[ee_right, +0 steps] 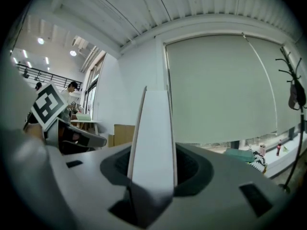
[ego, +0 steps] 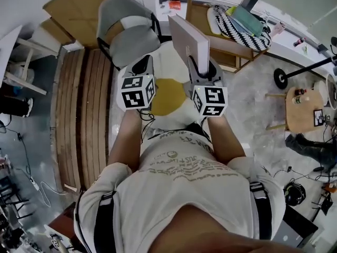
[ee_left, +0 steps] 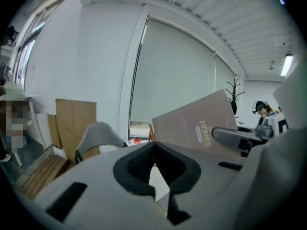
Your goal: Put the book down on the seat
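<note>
In the head view my right gripper [ego: 202, 67] is shut on the lower edge of a thin beige book [ego: 187, 38], which stands upright above a white seat with a yellow patch [ego: 168, 96]. The right gripper view shows the book's [ee_right: 153, 138] edge standing between the jaws. My left gripper [ego: 143, 63] hovers beside it to the left, its jaws together with nothing in them. From the left gripper view [ee_left: 154, 145] the book's cover [ee_left: 196, 126] shows at the right, held by the right gripper [ee_left: 235, 135]. A grey chair [ego: 131, 44] stands just beyond the white seat.
A slatted wooden bench [ego: 84, 115] runs along the left. Cardboard sheets [ego: 79, 7] lean at the back left. A wooden table with a striped bag [ego: 242, 22] is at the back right, and a round wooden stool [ego: 305, 107] stands right. Cables lie on the floor.
</note>
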### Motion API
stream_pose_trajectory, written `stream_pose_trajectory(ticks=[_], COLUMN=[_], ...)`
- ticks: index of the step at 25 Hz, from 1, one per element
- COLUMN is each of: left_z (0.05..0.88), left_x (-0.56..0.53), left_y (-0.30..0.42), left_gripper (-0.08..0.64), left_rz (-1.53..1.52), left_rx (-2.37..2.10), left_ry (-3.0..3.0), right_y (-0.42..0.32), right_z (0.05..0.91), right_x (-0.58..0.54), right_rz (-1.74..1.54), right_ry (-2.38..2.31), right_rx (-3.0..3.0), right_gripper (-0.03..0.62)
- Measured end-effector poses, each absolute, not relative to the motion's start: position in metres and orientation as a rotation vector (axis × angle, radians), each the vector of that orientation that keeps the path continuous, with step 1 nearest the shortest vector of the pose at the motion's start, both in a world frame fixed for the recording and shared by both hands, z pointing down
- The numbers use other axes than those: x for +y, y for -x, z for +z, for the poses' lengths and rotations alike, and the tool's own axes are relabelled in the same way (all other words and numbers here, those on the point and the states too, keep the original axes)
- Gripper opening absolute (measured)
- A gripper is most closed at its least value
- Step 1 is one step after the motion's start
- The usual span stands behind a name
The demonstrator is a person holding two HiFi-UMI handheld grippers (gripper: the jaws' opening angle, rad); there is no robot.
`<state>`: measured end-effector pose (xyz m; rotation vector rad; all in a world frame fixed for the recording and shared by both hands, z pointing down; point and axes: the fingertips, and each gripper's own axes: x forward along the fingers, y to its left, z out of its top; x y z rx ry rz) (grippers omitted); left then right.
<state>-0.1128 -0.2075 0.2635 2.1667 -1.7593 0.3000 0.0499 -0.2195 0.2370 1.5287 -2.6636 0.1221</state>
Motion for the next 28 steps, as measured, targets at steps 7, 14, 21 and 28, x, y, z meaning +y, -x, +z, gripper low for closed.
stream_pose_trajectory(ticks=[7, 14, 21, 28], left_z=[0.305, 0.377, 0.471, 0.572], left_x=[-0.214, -0.202, -0.182, -0.152], left_y=[0.122, 0.122, 0.107, 0.099], left_gripper=[0.021, 0.021, 0.021, 0.021], left_rz=[0.292, 0.349, 0.412, 0.463], left_rx=[-1.781, -1.741, -1.626, -1.531], left_ry=[-1.977, -1.799, -1.676, -1.554], right_y=[-0.045, -0.045, -0.039, -0.043], right_z=[0.286, 0.359, 0.445, 0.557], right_x=[-0.247, -0.257, -0.25, -0.231], right_rz=[0.235, 0.426, 0.486, 0.714], right_ry=[-1.349, -1.224, -1.094, -0.983], right_rx=[-2.647, -2.563, -2.471, -2.362], right_gripper=[0.193, 0.193, 0.193, 0.193])
